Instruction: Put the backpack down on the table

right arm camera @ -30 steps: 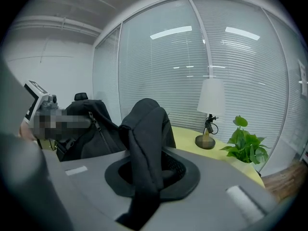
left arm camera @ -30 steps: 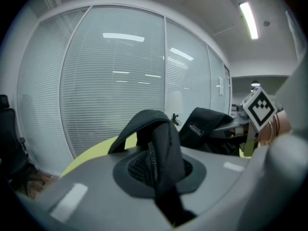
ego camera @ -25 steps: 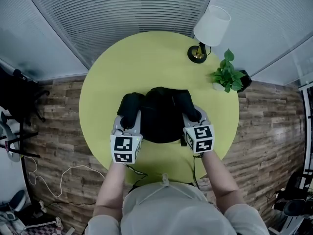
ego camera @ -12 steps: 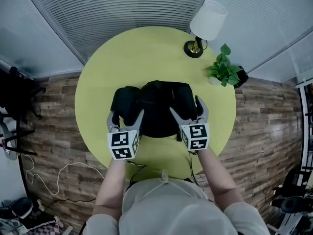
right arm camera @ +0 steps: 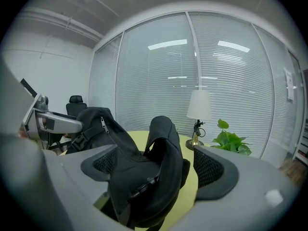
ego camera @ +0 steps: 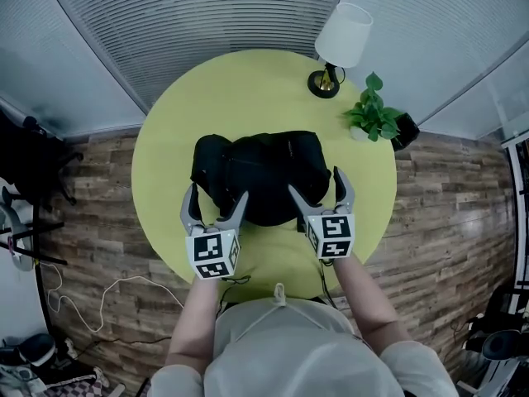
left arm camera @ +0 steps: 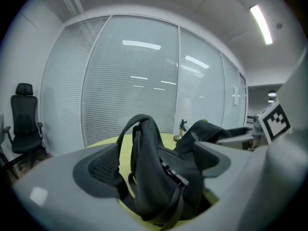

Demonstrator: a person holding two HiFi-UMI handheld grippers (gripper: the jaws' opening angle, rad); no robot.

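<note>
The black backpack lies on the round yellow-green table, near its front half. My left gripper is at the bag's near-left edge; its jaws are opening, wide apart, and its pads stand clear of the strap loop between them. At the near-right edge my right gripper is opening too. A padded fold of the backpack sits between its pads without touching them. Neither gripper holds anything.
A lamp with a white shade and a small potted plant stand at the table's far right edge. A black office chair is at the left, and cables lie on the wooden floor.
Both grippers, which were shut on the backpack's sides, have let go, spread wide and drawn back a little toward the person. The backpack stays on the table.
</note>
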